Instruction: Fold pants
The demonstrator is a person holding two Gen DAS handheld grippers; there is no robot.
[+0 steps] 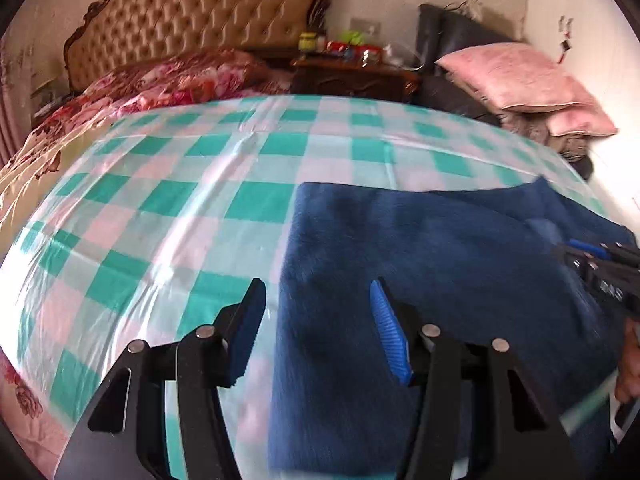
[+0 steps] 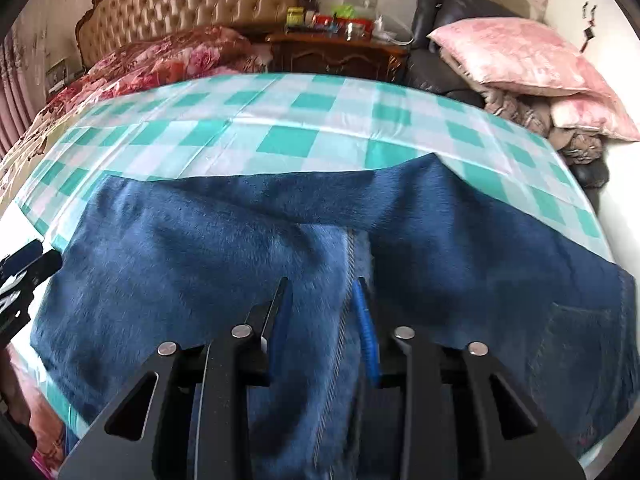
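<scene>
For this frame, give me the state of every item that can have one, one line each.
Pants: lying on the checked sheet, partly folded, fleecy inside showing, one pocket visible at right.
Left gripper: open, straddling the pants' left edge, nothing clamped.
Right gripper: open, a seam ridge of the pants between its fingers.
Pink pillows: stacked on the dark sofa.

The pants [image 2: 208,248] are deep blue with a fuzzy nap and a pale stitched seam, lying on a sheet [image 1: 160,184] checked in teal, white and pale pink. Behind, the headboard [image 1: 200,12] is tufted tan, the quilt [image 1: 160,80] red-pink floral, and the pillow [image 2: 520,56] mottled pink.
</scene>
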